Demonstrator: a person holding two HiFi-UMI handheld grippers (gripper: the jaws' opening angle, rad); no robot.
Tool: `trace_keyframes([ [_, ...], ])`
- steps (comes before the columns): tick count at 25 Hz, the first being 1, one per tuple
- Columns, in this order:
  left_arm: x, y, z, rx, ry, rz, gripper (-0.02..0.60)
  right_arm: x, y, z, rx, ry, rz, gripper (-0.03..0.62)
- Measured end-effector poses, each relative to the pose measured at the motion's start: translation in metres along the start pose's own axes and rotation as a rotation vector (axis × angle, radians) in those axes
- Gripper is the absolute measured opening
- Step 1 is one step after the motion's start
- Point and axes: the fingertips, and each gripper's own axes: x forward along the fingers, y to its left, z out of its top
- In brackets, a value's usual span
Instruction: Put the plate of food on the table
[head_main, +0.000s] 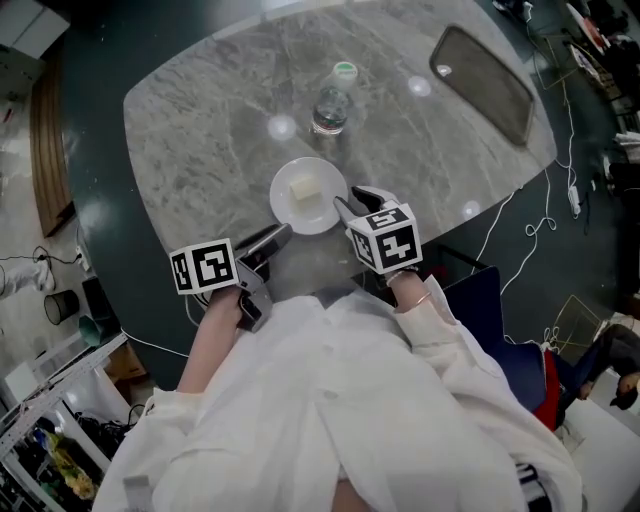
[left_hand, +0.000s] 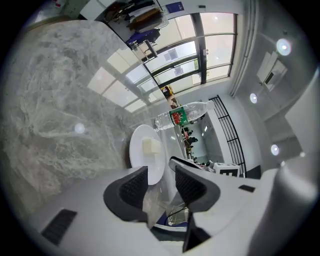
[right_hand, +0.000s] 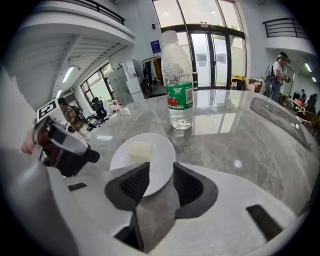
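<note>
My left fingers (left_hand: 134, 187) stand wide apart and empty at the counter's (head_main: 220, 130) near edge, just left of the plate (head_main: 288, 207). The plate sits flat on the counter, with a pale food block (head_main: 303, 190) on it and a water bottle (head_main: 330, 105) behind. My right fingers (right_hand: 187, 187) are apart too, gripping nothing, close to its right rim. It looks stiff, light, glossy and breakable. I would pinch the thin rim and keep it level.

Loose white shirt (head_main: 330, 400); black-and-white marker cubes (head_main: 384, 238); dark ribbed jaws.
</note>
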Motion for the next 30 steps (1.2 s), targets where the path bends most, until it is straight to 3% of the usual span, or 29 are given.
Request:
trace_keyframes([
  [4,-0.003,-0.019,-0.005,-0.027,-0.054,-0.058,0.127,-0.022,0.013,0.010,0.010,-0.068,0.085,0.125],
  [6,-0.006,-0.030,-0.008,-0.029,-0.080,-0.102,0.062,-0.039,0.022,0.019,0.022,-0.126,0.140,0.085],
  [8,-0.009,-0.041,-0.008,-0.009,-0.109,-0.133,0.044,-0.057,0.033,0.027,0.023,-0.183,0.206,0.031],
  [13,-0.014,-0.079,-0.006,0.172,-0.134,-0.187,0.038,-0.104,0.074,0.039,0.077,-0.286,0.511,0.009],
  [15,-0.012,-0.093,-0.007,0.237,-0.126,-0.204,0.038,-0.116,0.082,0.038,0.095,-0.308,0.579,0.008],
  [19,-0.008,-0.109,-0.016,0.317,-0.137,-0.200,0.038,-0.131,0.088,0.033,0.095,-0.342,0.629,0.008],
  [23,-0.007,-0.112,-0.027,0.301,-0.179,-0.202,0.037,-0.139,0.084,0.024,0.070,-0.367,0.583,0.008],
  [30,-0.006,-0.115,-0.049,0.421,-0.140,-0.162,0.028,-0.147,0.084,0.005,0.082,-0.362,0.586,0.005],
])
